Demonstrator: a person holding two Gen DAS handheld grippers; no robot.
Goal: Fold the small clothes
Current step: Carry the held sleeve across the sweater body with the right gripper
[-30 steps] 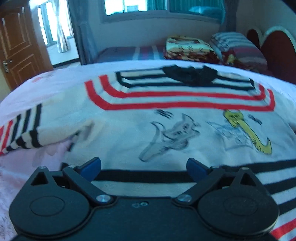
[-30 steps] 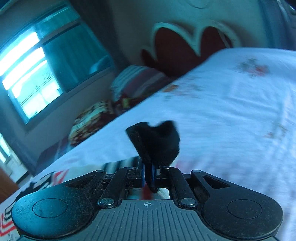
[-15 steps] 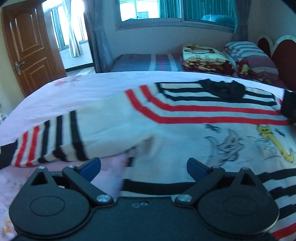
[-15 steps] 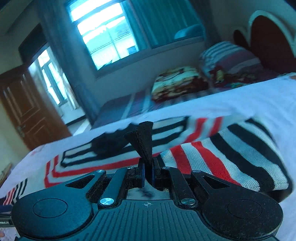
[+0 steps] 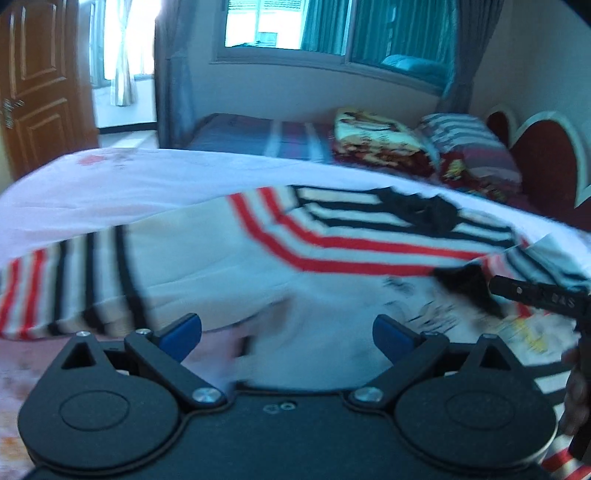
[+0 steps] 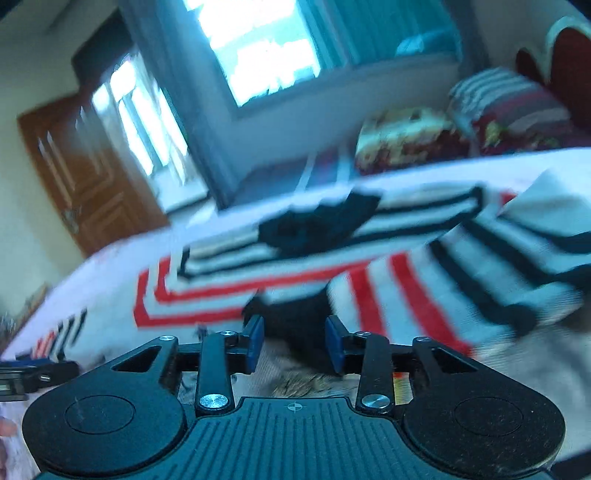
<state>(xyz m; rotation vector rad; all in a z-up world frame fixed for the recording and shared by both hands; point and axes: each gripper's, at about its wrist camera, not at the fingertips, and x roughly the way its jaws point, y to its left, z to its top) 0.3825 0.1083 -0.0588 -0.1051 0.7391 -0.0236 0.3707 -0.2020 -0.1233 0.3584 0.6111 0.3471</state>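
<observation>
While the striped sweater (image 5: 332, 258) lies spread across the white bed (image 5: 129, 181), both grippers hang over its near edge.

Left gripper (image 5: 286, 334) stands wide, nothing between its blue pads; the left sleeve (image 5: 66, 284) stretches out flat beside it. Right gripper (image 6: 294, 345) has just been opening, its jaws partly apart and the sleeve's black cuff (image 6: 291, 314) loose just ahead. That right sleeve (image 6: 461, 273) lies folded over the chest. Beyond: pillows (image 5: 469, 144), door (image 5: 40, 85), window (image 5: 288, 26); bare sheet at the far side.
</observation>
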